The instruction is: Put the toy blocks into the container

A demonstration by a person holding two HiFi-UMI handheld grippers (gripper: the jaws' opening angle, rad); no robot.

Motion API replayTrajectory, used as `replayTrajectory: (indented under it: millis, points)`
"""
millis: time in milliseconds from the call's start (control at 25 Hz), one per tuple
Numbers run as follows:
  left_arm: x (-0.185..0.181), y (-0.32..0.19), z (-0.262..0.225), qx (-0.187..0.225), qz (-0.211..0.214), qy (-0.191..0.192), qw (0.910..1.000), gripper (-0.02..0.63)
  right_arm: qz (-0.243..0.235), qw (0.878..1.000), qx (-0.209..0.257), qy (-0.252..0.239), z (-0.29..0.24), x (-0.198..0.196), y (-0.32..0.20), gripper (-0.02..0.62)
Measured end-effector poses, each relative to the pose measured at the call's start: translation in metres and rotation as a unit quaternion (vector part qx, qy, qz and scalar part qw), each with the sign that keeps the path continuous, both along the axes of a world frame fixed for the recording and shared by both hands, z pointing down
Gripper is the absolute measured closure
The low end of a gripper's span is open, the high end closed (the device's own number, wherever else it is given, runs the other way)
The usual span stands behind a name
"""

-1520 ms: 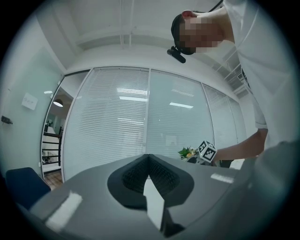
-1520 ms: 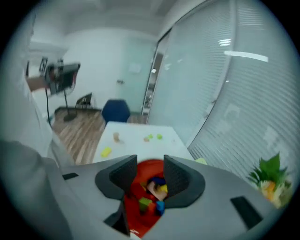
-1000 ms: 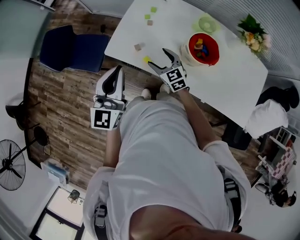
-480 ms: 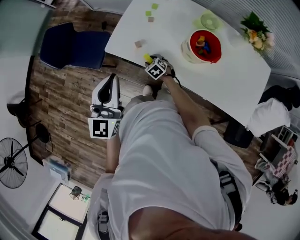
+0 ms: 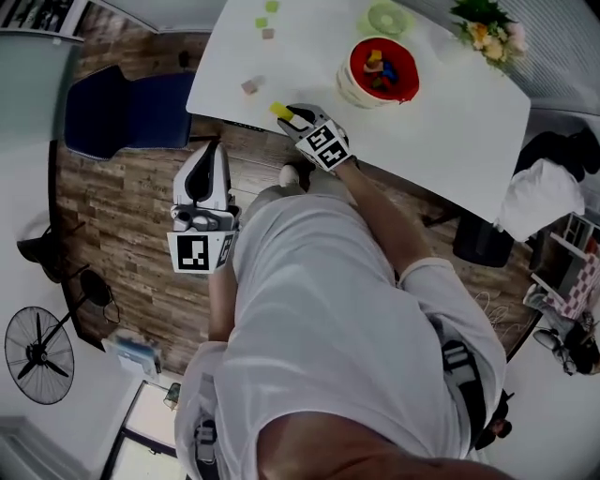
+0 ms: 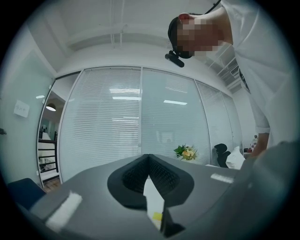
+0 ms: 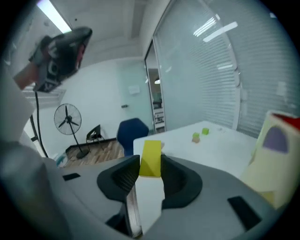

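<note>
A yellow block [image 5: 281, 110] lies at the near edge of the white table [image 5: 450, 122]. My right gripper [image 5: 292, 114] is closing on it, and the block [image 7: 151, 158] fills the gap between the two dark pads in the right gripper view. The red container [image 5: 354, 58] with several coloured blocks inside stands further right on the table; its pale wall [image 7: 276, 154] shows at the right of the right gripper view. My left gripper [image 5: 208, 148] hangs shut over the wooden floor, off the table, pointing up at the room [image 6: 148, 157].
A tan block [image 5: 250, 86], a green block [image 5: 262, 22] and a brown block [image 5: 268, 34] lie on the table's left part. A green lid [image 5: 384, 17] and flowers [image 5: 483, 23] sit behind the container. A blue chair [image 5: 122, 111] stands left of the table.
My right gripper went from wide open above the table's edge down to the yellow block and closed round it. The left gripper stayed low over the floor.
</note>
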State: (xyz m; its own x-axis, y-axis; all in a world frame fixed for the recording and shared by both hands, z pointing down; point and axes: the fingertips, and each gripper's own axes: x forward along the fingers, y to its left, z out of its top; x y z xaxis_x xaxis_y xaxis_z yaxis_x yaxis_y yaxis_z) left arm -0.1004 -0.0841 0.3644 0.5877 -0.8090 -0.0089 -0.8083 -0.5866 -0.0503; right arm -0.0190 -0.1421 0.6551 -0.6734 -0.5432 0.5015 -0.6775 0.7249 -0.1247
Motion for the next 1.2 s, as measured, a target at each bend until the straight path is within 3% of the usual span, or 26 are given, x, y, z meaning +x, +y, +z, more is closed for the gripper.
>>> replayTrajectory:
  millis: [120, 280, 400, 520, 760, 960, 1200]
  points:
    - [0.013, -0.004, -0.004, 0.007, 0.016, 0.002, 0.9998, 0.617, 0.050, 0.994, 0.082, -0.060, -0.082, 0.037, 0.001, 0.453]
    - [0.032, -0.009, -0.008, 0.014, 0.039, 0.004, 0.9991, 0.617, 0.113, 0.973, 0.179, -0.095, -0.175, 0.091, 0.008, 0.454]
    - [0.046, -0.010, -0.012, 0.019, 0.054, 0.006, 0.9983, 0.617, 0.141, 0.959, 0.234, -0.073, -0.219, 0.127, 0.015, 0.453]
    - [0.059, -0.009, -0.014, 0.022, 0.068, 0.009, 0.9974, 0.617, 0.165, 0.952, 0.257, -0.015, -0.231, 0.165, 0.013, 0.453]
    - [0.061, -0.002, -0.016, 0.019, 0.064, 0.017, 0.9976, 0.617, 0.160, 0.937, 0.213, 0.226, -0.189, 0.250, -0.017, 0.454]
    - [0.056, 0.003, -0.011, 0.020, 0.059, 0.015, 0.9980, 0.617, 0.036, 0.914, 0.125, 0.383, -0.133, 0.269, -0.042, 0.454]
    - [0.047, 0.007, -0.014, 0.022, 0.040, 0.017, 0.9988, 0.617, -0.108, 0.870, 0.050, 0.478, -0.073, 0.262, -0.053, 0.453]
